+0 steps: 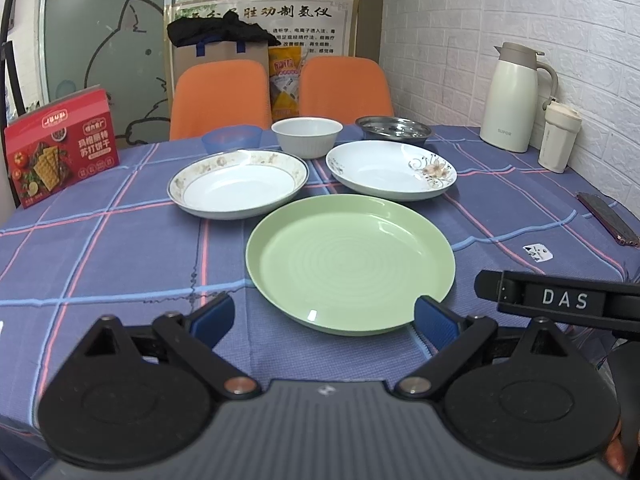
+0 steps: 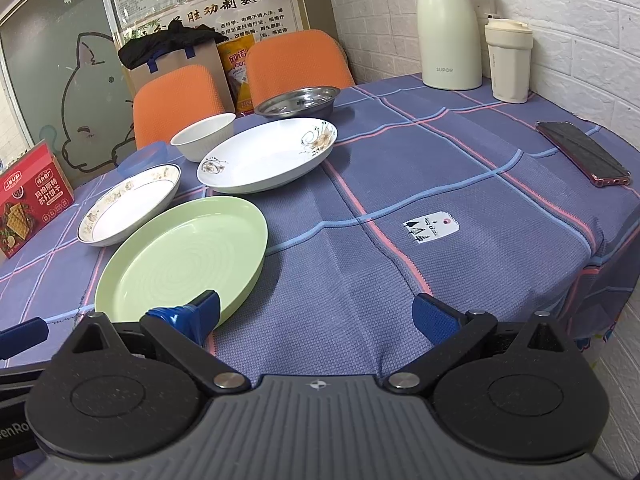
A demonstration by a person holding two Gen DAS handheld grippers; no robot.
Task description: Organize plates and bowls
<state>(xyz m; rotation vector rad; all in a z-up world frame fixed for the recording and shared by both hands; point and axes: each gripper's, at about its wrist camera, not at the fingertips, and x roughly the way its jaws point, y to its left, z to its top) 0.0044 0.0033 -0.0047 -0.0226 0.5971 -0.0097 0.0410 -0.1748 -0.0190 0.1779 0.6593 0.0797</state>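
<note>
A green plate (image 1: 350,262) (image 2: 180,256) lies nearest on the checked tablecloth. Behind it sit a brown-rimmed white plate (image 1: 238,184) (image 2: 128,204) on the left and a flower-patterned white plate (image 1: 390,170) (image 2: 268,154) on the right. Farther back stand a blue bowl (image 1: 232,138) (image 2: 142,158), a white bowl (image 1: 307,136) (image 2: 204,136) and a steel dish (image 1: 394,128) (image 2: 298,102). My left gripper (image 1: 324,316) is open just short of the green plate's near rim. My right gripper (image 2: 320,314) is open to the right of that plate, its left finger over the rim.
A red cracker box (image 1: 60,148) (image 2: 30,200) stands at the left edge. A cream thermos jug (image 1: 514,98) (image 2: 450,28) and a cream tumbler (image 1: 558,138) (image 2: 508,60) stand by the brick wall at the right. A phone (image 2: 582,154) lies at the right edge. Two orange chairs (image 1: 220,96) stand behind the table.
</note>
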